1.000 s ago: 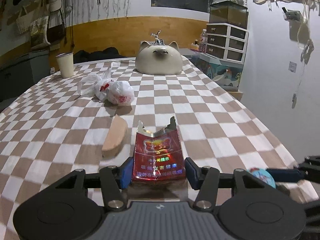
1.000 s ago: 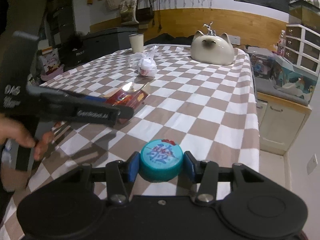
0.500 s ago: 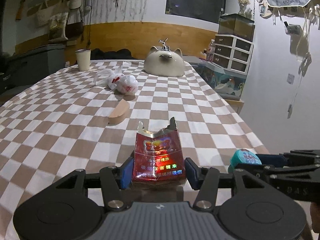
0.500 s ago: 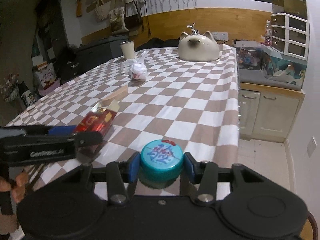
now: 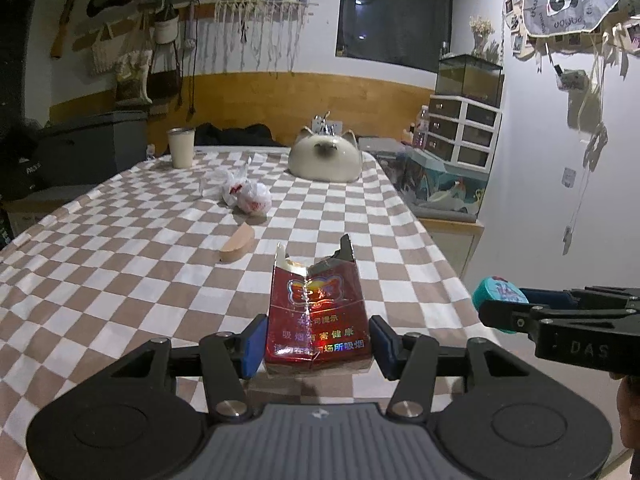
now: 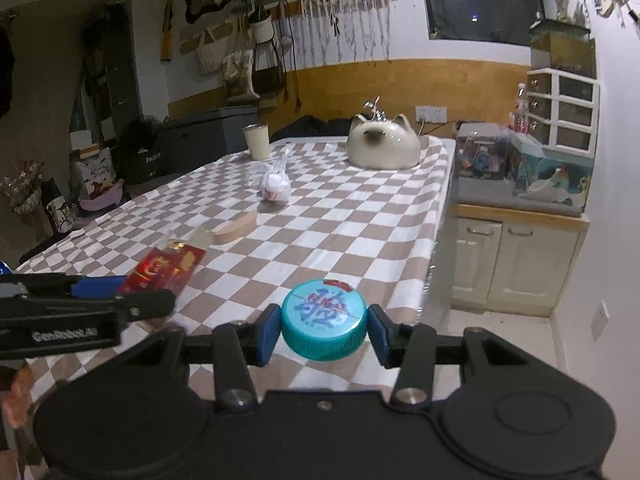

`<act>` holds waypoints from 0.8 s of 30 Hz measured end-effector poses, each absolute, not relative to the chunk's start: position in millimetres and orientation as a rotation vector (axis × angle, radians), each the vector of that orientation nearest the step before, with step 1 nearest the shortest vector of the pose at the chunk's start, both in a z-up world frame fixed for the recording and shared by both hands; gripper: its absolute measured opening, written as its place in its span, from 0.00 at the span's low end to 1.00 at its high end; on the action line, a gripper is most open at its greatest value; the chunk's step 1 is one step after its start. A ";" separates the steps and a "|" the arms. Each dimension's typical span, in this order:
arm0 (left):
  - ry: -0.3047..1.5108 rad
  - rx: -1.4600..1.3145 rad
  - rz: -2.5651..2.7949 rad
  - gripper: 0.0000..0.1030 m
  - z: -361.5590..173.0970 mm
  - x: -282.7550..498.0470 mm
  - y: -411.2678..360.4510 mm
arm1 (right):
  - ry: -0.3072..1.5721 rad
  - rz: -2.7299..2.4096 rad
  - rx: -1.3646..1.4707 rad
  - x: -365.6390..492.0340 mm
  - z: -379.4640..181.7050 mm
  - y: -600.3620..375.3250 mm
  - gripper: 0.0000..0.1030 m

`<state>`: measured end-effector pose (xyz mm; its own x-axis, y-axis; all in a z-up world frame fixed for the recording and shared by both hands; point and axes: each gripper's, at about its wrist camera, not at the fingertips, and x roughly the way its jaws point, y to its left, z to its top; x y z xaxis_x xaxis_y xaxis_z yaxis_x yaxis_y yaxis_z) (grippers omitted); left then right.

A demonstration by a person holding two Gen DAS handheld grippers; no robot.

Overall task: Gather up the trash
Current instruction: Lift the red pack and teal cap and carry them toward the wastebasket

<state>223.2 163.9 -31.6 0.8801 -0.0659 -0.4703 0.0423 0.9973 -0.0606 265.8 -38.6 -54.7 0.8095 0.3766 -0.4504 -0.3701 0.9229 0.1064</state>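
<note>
My left gripper is shut on a torn red cigarette pack, held above the near end of the checkered table. My right gripper is shut on a teal bottle cap, held over the table's near right corner. In the left wrist view the teal bottle cap and the right gripper show at the right edge. The right wrist view shows the red pack at the left, in the left gripper. A knotted white plastic bag and a tan wooden piece lie on the table further off.
A cat-shaped ceramic dish and a cream cup stand at the far end. A low cabinet with clutter on top stands right of the table. Floor shows beside the table's right edge. A person's fingers show at the lower left.
Both grippers have pulled back from the table and risen a little, each keeping its item. The bag, wooden piece and cat dish now look farther away.
</note>
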 end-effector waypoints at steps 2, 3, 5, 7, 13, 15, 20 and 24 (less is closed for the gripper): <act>0.480 -0.050 -0.053 0.53 -27.1 216.1 160.7 | 0.477 0.389 0.017 261.2 -52.8 -45.8 0.47; 0.474 -0.050 -0.052 0.53 -25.0 212.5 158.6 | 0.474 0.385 0.017 258.7 -52.2 -48.8 0.47; 0.461 -0.051 -0.054 0.53 -21.2 206.1 153.5 | 0.465 0.376 0.018 252.7 -50.4 -56.5 0.47; 0.452 -0.053 -0.057 0.53 -19.1 201.3 147.9 | 0.456 0.369 0.018 246.7 -49.0 -63.9 0.47; 0.438 -0.056 -0.081 0.53 -16.1 193.3 125.1 | 0.437 0.333 0.027 229.4 -47.3 -91.0 0.47; 0.434 -0.055 -0.091 0.53 -15.6 191.7 116.3 | 0.431 0.319 0.032 224.6 -46.7 -101.3 0.47; 0.425 -0.050 -0.123 0.53 -14.2 188.5 93.4 | 0.418 0.281 0.046 211.7 -46.2 -128.4 0.47; 0.425 -0.040 -0.159 0.53 -14.5 187.8 69.3 | 0.410 0.249 0.062 202.9 -47.7 -152.5 0.47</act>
<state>187.8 69.3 -14.5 0.8989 -0.1624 -0.4069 0.1456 0.9867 -0.0722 202.9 -152.5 -47.7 0.8872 0.2521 -0.3863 -0.2272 0.9677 0.1097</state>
